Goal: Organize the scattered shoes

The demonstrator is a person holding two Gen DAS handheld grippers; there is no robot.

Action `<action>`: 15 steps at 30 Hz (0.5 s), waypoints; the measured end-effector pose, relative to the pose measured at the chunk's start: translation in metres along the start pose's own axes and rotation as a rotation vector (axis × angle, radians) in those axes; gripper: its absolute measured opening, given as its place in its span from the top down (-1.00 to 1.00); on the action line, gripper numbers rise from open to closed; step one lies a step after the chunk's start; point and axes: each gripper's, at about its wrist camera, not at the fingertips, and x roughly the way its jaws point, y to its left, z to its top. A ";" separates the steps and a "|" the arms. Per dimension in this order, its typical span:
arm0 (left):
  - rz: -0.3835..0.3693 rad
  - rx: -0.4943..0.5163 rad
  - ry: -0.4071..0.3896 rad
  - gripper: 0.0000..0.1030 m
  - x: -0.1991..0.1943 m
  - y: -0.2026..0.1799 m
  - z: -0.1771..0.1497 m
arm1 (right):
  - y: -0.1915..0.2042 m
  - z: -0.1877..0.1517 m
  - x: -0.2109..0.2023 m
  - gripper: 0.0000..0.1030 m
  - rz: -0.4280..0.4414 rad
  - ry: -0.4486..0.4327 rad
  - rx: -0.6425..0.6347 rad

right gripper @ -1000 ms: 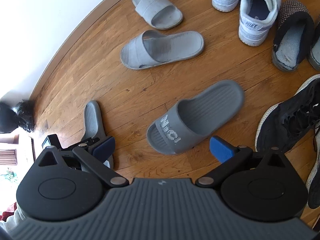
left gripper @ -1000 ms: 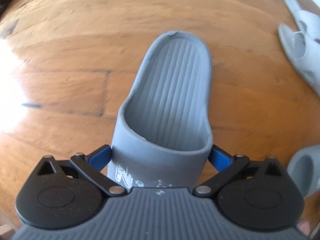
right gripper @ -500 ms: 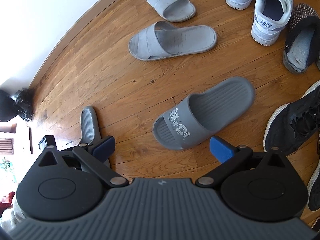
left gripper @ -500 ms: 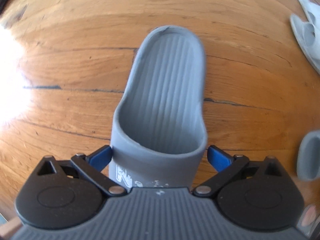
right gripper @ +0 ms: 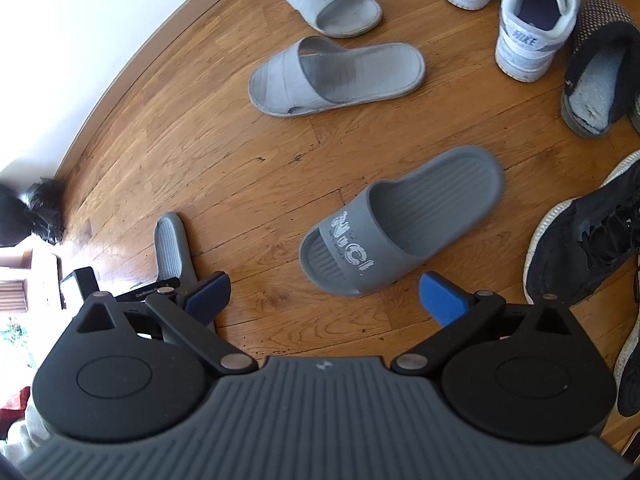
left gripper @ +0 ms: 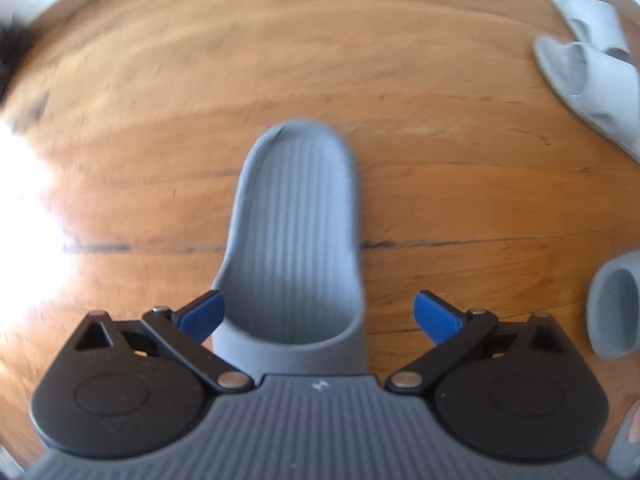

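Note:
A dark grey slide (left gripper: pixel 294 240) lies on the wooden floor between the blue pads of my left gripper (left gripper: pixel 316 314). The left gripper is open; its left pad is at the strap's side and its right pad stands clear of it. The same slide shows edge-on in the right wrist view (right gripper: pixel 172 248). Its mate, a grey slide with white lettering (right gripper: pixel 400 224), lies just ahead of my right gripper (right gripper: pixel 324 300), which is open and empty above the floor.
Two light grey slippers (right gripper: pixel 336 74) lie farther ahead near the white wall. White sneakers (right gripper: pixel 532 28), a dark fuzzy slipper (right gripper: pixel 600 76) and a black sneaker (right gripper: pixel 588 236) crowd the right side. A dark object (right gripper: pixel 32 212) sits at the far left.
My left gripper has opened off the grey slide's strap, and the slide now rests on the floor. My right gripper has moved closer to the lettered slide.

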 end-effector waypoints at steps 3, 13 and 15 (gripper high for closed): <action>-0.010 0.060 -0.017 -0.99 -0.003 -0.009 -0.004 | -0.004 -0.001 -0.001 -0.99 -0.002 -0.003 0.010; -0.084 0.428 -0.140 -0.99 -0.008 -0.097 -0.046 | -0.014 -0.001 -0.002 -0.99 -0.006 -0.007 0.040; -0.050 0.462 -0.177 -0.99 -0.013 -0.098 -0.056 | -0.015 -0.001 -0.002 -0.99 -0.003 -0.004 0.041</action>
